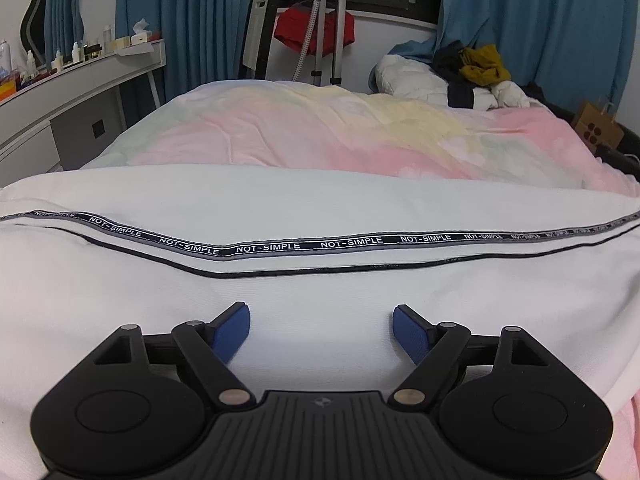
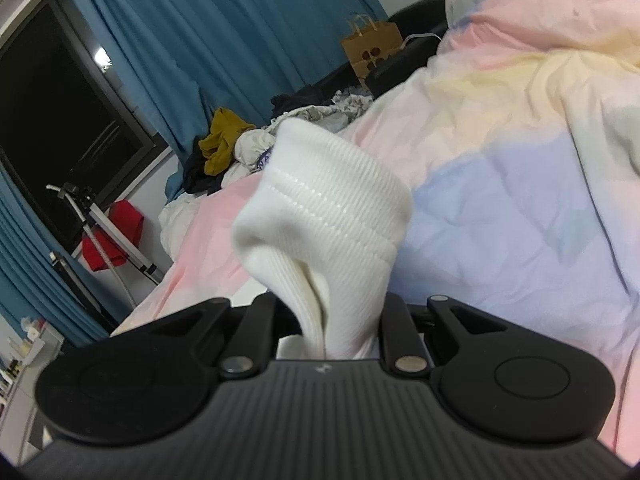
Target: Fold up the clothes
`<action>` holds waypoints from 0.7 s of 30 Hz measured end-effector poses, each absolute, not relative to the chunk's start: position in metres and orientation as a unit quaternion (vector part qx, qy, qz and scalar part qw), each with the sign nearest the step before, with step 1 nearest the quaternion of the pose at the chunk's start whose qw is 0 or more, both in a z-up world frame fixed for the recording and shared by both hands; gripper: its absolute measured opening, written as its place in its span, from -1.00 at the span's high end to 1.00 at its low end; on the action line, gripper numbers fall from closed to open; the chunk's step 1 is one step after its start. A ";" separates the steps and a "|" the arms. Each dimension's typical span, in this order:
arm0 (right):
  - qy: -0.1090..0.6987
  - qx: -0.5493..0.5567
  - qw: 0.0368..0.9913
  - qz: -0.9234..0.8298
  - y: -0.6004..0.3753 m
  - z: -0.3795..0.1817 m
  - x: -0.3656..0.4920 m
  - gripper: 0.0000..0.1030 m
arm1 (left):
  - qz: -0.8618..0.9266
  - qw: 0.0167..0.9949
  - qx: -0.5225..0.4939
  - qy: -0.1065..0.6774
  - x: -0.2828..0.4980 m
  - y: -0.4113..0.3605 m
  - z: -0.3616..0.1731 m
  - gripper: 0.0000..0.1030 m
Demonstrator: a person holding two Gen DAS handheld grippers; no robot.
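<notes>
A white garment (image 1: 320,200) with a black "NOT-SIMPLE" tape stripe (image 1: 304,245) lies spread across the near part of the bed in the left wrist view. My left gripper (image 1: 322,330) is open, its blue pads (image 1: 232,330) resting just above the white cloth, holding nothing. In the right wrist view my right gripper (image 2: 332,320) is shut on a white ribbed cuff (image 2: 324,216) of the garment, which bunches up and stands out in front of the jaws. The fingertips are hidden by the cloth.
The bed has a pastel pink, yellow and blue duvet (image 1: 320,136). A pile of clothes (image 1: 472,68) lies at its far right corner. A white desk with bottles (image 1: 80,76) stands on the left. A garment steamer with red cloth (image 1: 320,32), blue curtains and a paper bag (image 1: 598,130) stand behind.
</notes>
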State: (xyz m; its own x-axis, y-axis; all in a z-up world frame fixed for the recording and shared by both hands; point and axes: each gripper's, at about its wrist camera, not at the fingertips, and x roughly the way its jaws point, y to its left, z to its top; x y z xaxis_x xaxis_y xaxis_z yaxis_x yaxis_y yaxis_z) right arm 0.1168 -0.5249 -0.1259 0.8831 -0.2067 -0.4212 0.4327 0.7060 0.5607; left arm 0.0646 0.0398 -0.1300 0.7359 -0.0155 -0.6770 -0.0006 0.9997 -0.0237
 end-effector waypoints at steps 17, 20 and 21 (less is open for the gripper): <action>0.009 -0.028 0.999 0.029 -0.280 -0.042 0.086 0.68 | -0.004 0.943 -0.156 0.294 0.051 0.087 -0.078 -0.53; 0.058 -0.115 0.988 0.090 -0.228 -0.085 0.084 0.68 | 0.023 0.946 -0.194 0.258 0.039 0.111 -0.059 -0.54; 0.074 -0.144 0.981 0.110 -0.210 -0.099 0.083 0.68 | 0.030 0.946 -0.204 0.252 0.036 0.117 -0.055 -0.54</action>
